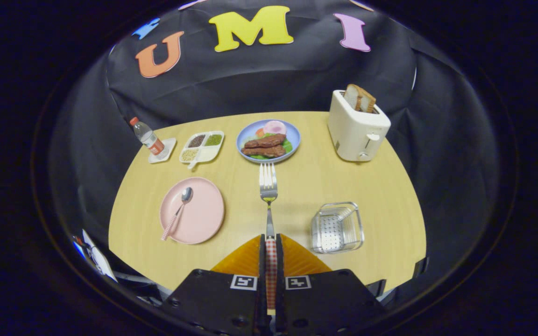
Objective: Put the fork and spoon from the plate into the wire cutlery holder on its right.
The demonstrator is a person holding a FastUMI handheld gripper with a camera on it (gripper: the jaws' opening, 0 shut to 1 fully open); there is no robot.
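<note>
My gripper (270, 240) is shut on the checked handle of the fork (268, 184), which sticks straight out ahead of the fingers, tines forward, above the wooden table. Left of the fingers lies the pink plate (203, 219) with the spoon (179, 210) on it, bowl away from me, checked handle toward me. The wire cutlery holder (336, 227) stands on the table to the right of the fingers, with nothing in it.
Beyond the fork's tines sits a blue plate of food (268, 140). A white toaster with bread (357, 126) stands at the back right. A divided dish of grains (202, 146) and a small bottle on a coaster (150, 138) are at the back left.
</note>
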